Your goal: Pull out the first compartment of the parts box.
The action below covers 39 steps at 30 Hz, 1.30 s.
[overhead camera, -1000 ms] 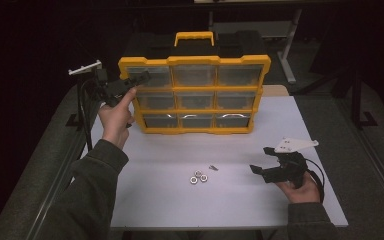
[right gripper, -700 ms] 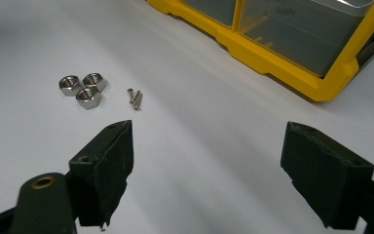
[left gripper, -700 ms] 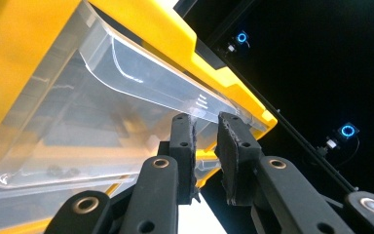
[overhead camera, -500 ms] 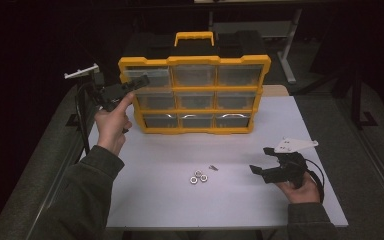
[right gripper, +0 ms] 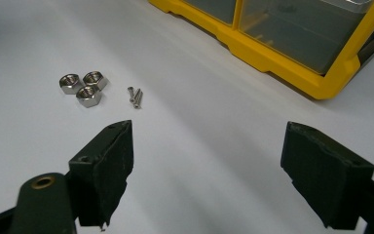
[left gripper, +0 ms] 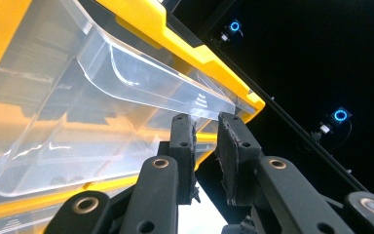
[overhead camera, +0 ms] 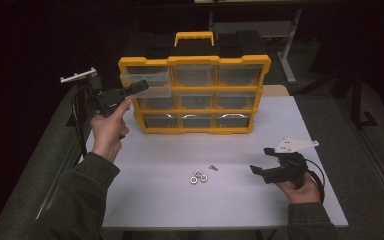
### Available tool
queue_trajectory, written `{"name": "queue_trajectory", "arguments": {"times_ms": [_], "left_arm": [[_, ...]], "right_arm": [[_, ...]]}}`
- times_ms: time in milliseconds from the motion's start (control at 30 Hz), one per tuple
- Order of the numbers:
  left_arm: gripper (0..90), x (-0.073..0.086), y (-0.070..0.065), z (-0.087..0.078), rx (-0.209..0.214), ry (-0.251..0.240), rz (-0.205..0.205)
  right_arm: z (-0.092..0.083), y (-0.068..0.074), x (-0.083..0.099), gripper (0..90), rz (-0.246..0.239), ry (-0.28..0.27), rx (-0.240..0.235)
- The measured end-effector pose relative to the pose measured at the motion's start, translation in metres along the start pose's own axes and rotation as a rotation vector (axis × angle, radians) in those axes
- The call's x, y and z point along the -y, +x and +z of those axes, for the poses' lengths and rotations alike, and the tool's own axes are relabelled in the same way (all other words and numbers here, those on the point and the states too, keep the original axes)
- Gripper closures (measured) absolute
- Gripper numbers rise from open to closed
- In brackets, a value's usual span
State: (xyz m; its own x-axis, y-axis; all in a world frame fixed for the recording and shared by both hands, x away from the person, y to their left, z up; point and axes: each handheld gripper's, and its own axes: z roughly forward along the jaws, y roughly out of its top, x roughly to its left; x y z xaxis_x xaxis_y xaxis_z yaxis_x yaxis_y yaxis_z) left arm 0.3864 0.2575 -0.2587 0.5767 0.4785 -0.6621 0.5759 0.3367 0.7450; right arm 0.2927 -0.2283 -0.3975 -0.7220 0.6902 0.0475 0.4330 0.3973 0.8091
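Overhead: yellow organizer (overhead camera: pixel 195 95) stands upright at the desk's (overhead camera: pixel 145 200) far side. Left claw (overhead camera: pixel 137 86) at its top-left clear drawer (overhead camera: pixel 145 79), which sits pulled out a little. Right claw (overhead camera: pixel 261 171) rests low on the desk, three nuts (overhead camera: pixel 198 177) and screws (overhead camera: pixel 213 167) between the hands.

Left gripper view: left claw (left gripper: pixel 205 127) clamped on the drawer's (left gripper: pixel 102 97) front lip.

Right gripper view: right claw (right gripper: pixel 209 165) spread wide, holding nothing; nuts (right gripper: pixel 84 87) and screws (right gripper: pixel 135 96) beyond it.
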Motion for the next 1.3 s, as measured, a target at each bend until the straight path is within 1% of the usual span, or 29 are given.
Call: {"name": "queue_trajectory", "arguments": {"times_ms": [133, 167, 233, 267, 300, 333, 400, 433, 500, 533, 567, 633, 667, 700, 733, 833, 867, 933, 967, 1033, 1100, 1200, 1300], "left_arm": [[77.2, 0.002, -0.001, -0.002, 0.014, 0.011, 0.021], [77.2, 0.002, -0.001, -0.002, 0.016, 0.023, 0.034], [74.1, 0.002, -0.002, -0.003, 0.011, 0.052, 0.058], [73.0, 0.002, -0.002, -0.003, 0.011, 0.052, 0.058], [71.4, 0.000, -0.008, -0.008, -0.004, 0.095, 0.144], [70.7, -0.001, -0.011, -0.009, -0.013, 0.119, 0.181], [68.3, -0.006, -0.015, -0.011, 0.003, 0.162, 0.264], [67.9, -0.009, -0.019, -0.012, -0.002, 0.182, 0.310], [66.8, -0.016, -0.026, -0.013, 0.008, 0.221, 0.396], [66.5, -0.020, -0.030, -0.014, 0.006, 0.237, 0.447], [66.5, -0.023, -0.034, -0.013, 0.005, 0.260, 0.489], [63.8, -0.032, -0.038, -0.013, 0.017, 0.309, 0.543], [63.8, -0.036, -0.041, -0.012, 0.005, 0.329, 0.574], [63.6, -0.041, -0.043, -0.012, -0.004, 0.345, 0.613], [62.9, -0.045, -0.044, -0.011, -0.006, 0.351, 0.635], [59.8, -0.059, -0.048, -0.008, -0.001, 0.366, 0.688], [58.5, -0.063, -0.048, -0.007, -0.002, 0.385, 0.703], [57.8, -0.069, -0.048, -0.002, -0.014, 0.429, 0.746], [57.7, -0.071, -0.048, 0.001, -0.016, 0.452, 0.760], [55.5, -0.073, -0.047, 0.007, -0.025, 0.491, 0.790], [54.2, -0.073, -0.046, 0.013, -0.050, 0.521, 0.840], [54.3, -0.074, -0.043, 0.019, -0.063, 0.547, 0.842], [54.2, -0.074, -0.039, 0.024, -0.077, 0.568, 0.855]], "right_arm": [[0.001, 0.001, 0.000, 18.4, 0.001, 0.004, -0.002], [0.001, 0.001, 0.000, 18.4, 0.001, 0.004, -0.002], [0.001, 0.001, 0.000, 18.4, 0.000, 0.005, -0.002], [0.001, 0.001, 0.000, 18.4, -0.001, 0.003, -0.002], [0.001, 0.001, 0.000, 18.3, -0.003, 0.002, -0.002], [0.001, 0.000, 0.000, 18.2, -0.003, 0.002, -0.003], [0.001, 0.000, 0.001, 18.2, -0.001, 0.007, -0.004], [0.001, 0.000, 0.001, 18.2, -0.002, 0.007, -0.005], [0.001, 0.000, 0.001, 18.1, -0.009, 0.007, -0.004], [0.001, 0.000, 0.001, 18.1, -0.010, 0.007, -0.003], [0.001, 0.000, 0.001, 18.0, -0.010, 0.008, -0.003], [0.000, -0.001, 0.001, 18.0, -0.006, 0.009, -0.003], [0.000, -0.001, 0.002, 18.0, -0.004, 0.007, -0.006], [0.000, -0.002, 0.002, 17.9, -0.003, 0.011, -0.007], [0.001, -0.003, 0.002, 17.8, -0.002, 0.012, -0.007], [0.001, -0.003, 0.003, 17.8, -0.001, 0.016, -0.012], [0.001, -0.004, 0.003, 17.8, -0.003, 0.018, -0.012], [0.001, -0.004, 0.003, 17.8, -0.007, 0.019, -0.014], [0.002, -0.004, 0.003, 17.8, -0.008, 0.019, -0.015], [0.002, -0.004, 0.003, 17.8, -0.010, 0.021, -0.017], [0.002, -0.004, 0.003, 17.8, -0.012, 0.022, -0.020], [0.002, -0.003, 0.003, 17.8, -0.012, 0.024, -0.024], [0.003, -0.003, 0.003, 17.9, -0.019, 0.022, -0.027]]}}
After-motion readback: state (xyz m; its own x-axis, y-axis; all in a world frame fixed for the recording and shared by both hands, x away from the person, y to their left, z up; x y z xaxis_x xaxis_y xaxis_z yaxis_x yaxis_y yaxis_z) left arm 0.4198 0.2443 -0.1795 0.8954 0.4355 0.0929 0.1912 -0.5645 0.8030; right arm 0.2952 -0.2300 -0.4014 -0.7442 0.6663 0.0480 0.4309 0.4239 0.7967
